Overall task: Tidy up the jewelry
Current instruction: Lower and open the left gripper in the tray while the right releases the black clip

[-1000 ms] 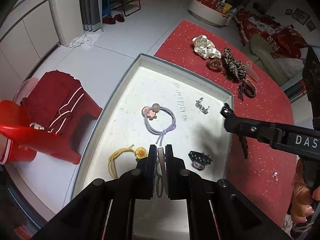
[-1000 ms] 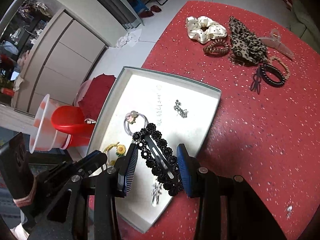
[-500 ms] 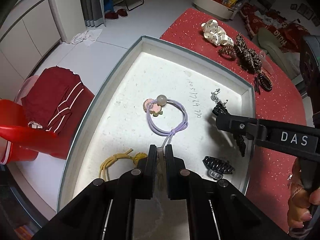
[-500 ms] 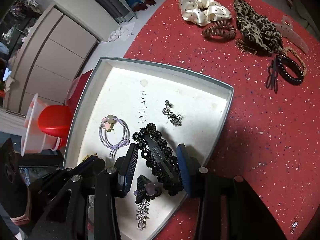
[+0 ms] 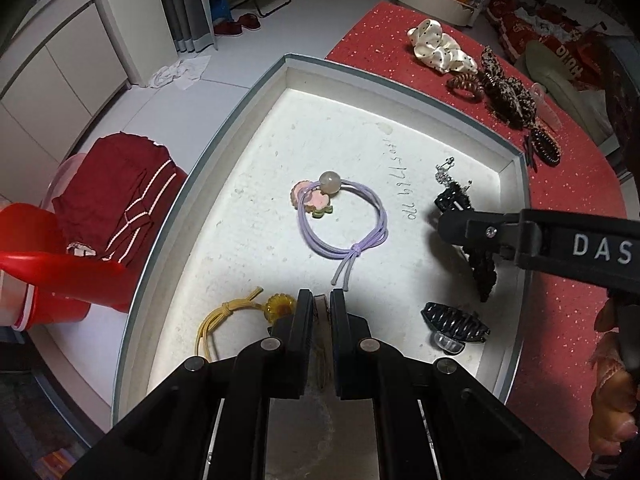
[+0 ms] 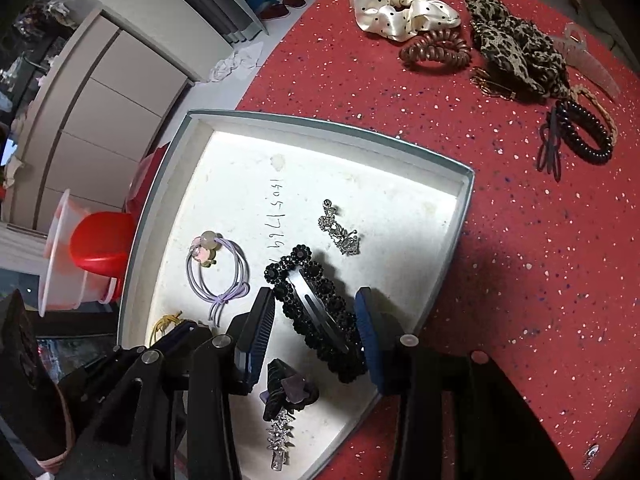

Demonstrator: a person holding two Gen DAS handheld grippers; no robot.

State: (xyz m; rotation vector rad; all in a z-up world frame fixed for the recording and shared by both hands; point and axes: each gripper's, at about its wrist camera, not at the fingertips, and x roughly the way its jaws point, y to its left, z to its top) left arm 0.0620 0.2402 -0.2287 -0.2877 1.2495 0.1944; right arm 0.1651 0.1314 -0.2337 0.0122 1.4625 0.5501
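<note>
A white-floored tray (image 5: 224, 136) (image 6: 320, 124) lies on the red speckled table (image 6: 520, 240). My left gripper (image 5: 321, 300) hovers low over the tray's near part, shut on a thin pale hair clip (image 5: 320, 312). Just ahead lie a purple hair tie with a pink charm (image 5: 316, 200) and a yellow hair tie (image 5: 224, 316). My right gripper (image 6: 316, 300) holds a black beaded hair clip (image 6: 320, 312) diagonally between its pads, low over the tray's right side. Its jaws are starting to open. A rhinestone piece (image 6: 338, 232) lies beyond it.
In the tray also lie a black claw clip (image 5: 456, 322) and a purple crystal clip (image 6: 288, 392). Beyond it on the table are a cream dotted scrunchie (image 6: 400, 12), a brown coil tie (image 6: 436, 50), a leopard bow (image 6: 516, 52) and a black coil tie (image 6: 584, 132). A red stool (image 5: 60, 272) stands off the table's left edge.
Both grippers have sunk toward the tray, which now fills more of each view. Each keeps its clip. The right gripper's black clip now hangs just above the tray floor.
</note>
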